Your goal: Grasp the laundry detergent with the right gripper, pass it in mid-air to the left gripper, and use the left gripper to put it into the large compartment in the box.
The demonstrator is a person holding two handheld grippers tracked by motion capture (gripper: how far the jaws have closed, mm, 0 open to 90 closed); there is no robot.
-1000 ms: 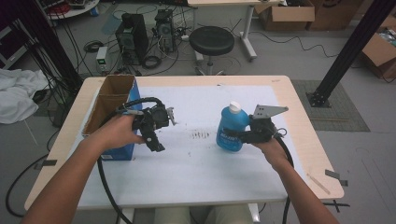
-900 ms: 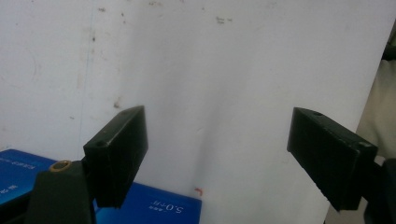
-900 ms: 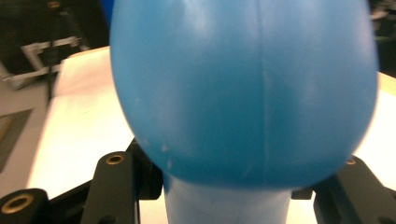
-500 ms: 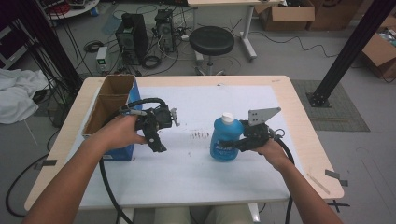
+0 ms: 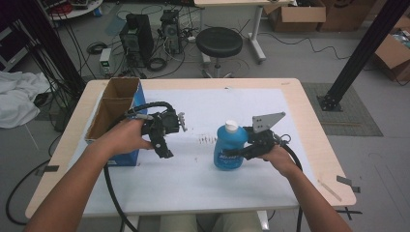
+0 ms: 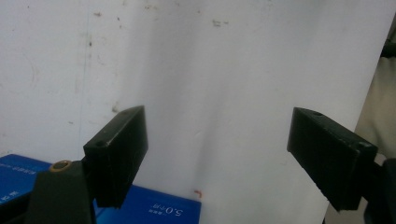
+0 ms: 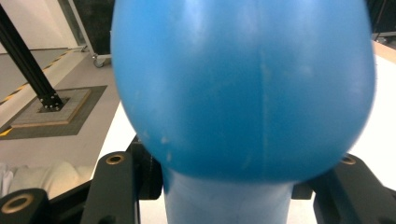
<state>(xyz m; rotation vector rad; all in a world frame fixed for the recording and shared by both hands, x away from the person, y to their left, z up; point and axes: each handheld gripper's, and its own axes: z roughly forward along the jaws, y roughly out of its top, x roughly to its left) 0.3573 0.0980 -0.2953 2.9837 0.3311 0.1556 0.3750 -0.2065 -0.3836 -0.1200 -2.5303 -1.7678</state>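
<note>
Blue bottle (image 5: pixel 230 147) stands upright, its neck clamped between the right gripper (image 5: pixel 240 151) jaws; left gripper (image 5: pixel 163 149), at its 9 o'clock, gapes empty

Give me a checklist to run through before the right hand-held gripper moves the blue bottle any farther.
1. Right hand-held gripper clamped on the blue bottle: ok, its jaws sit on either side of the bottle's narrow part in the right gripper view.
2. Bottle upright: ok.
3. White cap on: ok; whether it is tight, cannot tell.
4. Left hand-held gripper free: ok, jaws wide apart over the white mat, nothing between them.
5. Mat between the two grippers free of objects: ok, small dark marks only.
6. Cardboard box open on top: ok; its contents, cannot tell.
</note>
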